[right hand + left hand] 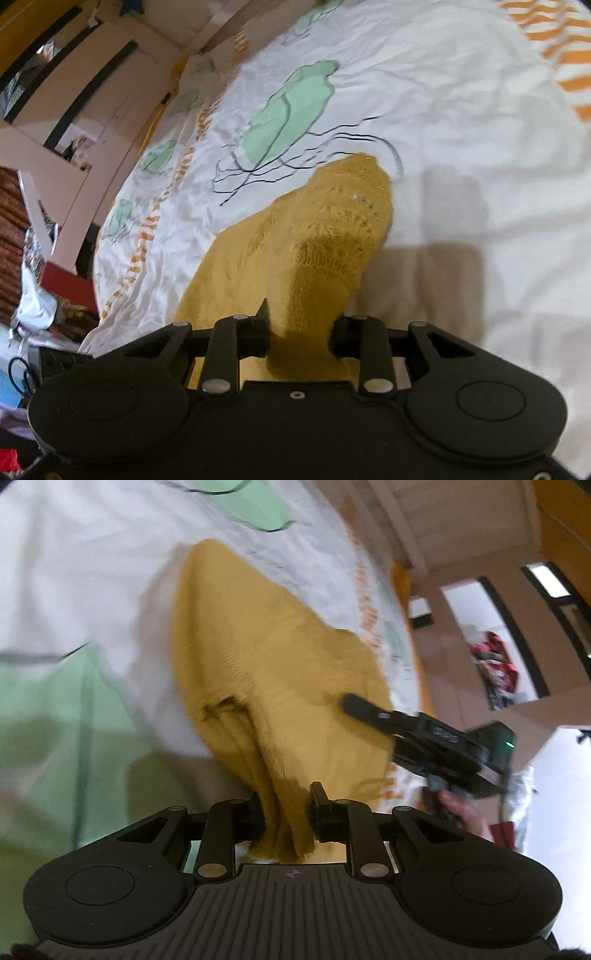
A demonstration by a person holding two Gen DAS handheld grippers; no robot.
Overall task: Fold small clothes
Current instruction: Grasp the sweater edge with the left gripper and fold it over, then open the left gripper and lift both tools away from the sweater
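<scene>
one mustard-yellow knitted garment (266, 664) shows in both views, and it is the only piece of clothing on the bed. one white bedsheet (461, 92) lies under it. on that sheet the right wrist view shows about six pale green leaf prints (291, 110), one large and the others smaller toward the bed's edge, though blur makes the smallest hard to count. two bands of orange dashes (565, 55) run across the sheet, one at each side. two grippers are in view: the left gripper (286, 814) and the right gripper (300, 330), each with two black fingers. one bare hand (461, 808) shows behind the right gripper.
</scene>
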